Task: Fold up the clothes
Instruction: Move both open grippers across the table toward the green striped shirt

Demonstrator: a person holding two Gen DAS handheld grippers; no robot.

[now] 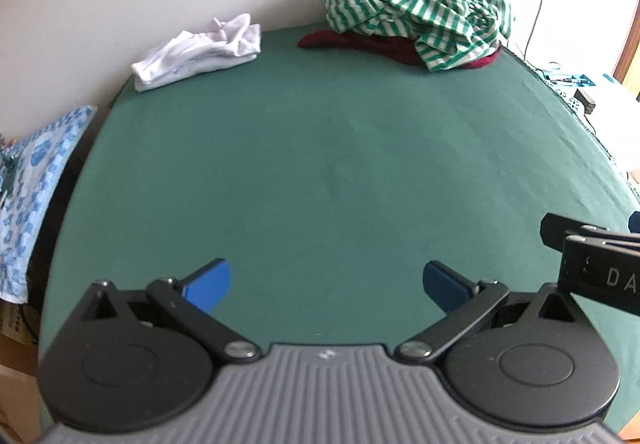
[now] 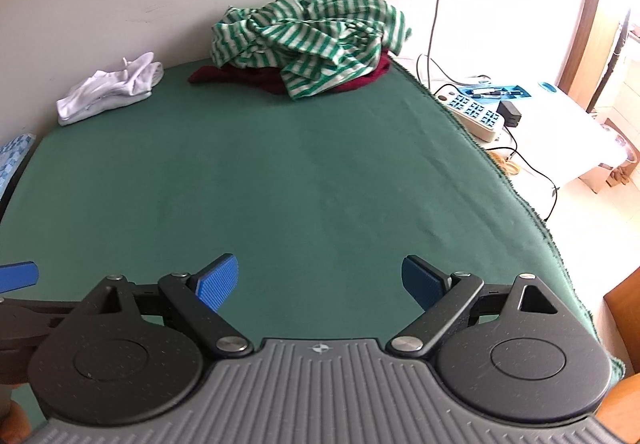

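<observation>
A crumpled green-and-white striped garment [image 1: 420,18] [image 2: 312,38] lies heaped at the far side of the green table [image 1: 312,172] [image 2: 280,180], on top of a dark red garment [image 1: 360,44] [image 2: 256,78]. A folded white garment [image 1: 200,52] [image 2: 110,88] sits at the far left by the wall. My left gripper [image 1: 326,280] hovers open over the near part of the table, nothing between its blue pads. My right gripper [image 2: 320,280] is open too, beside it and equally far from the clothes. Part of the right gripper's body [image 1: 592,260] shows at the left view's right edge.
A white wall runs behind the table. A blue-patterned cloth [image 1: 28,184] hangs off to the left. Right of the table stands a white surface with a power strip [image 2: 476,112], a black adapter [image 2: 510,112] and cables [image 2: 532,172]. A wooden edge [image 2: 624,308] is at the near right.
</observation>
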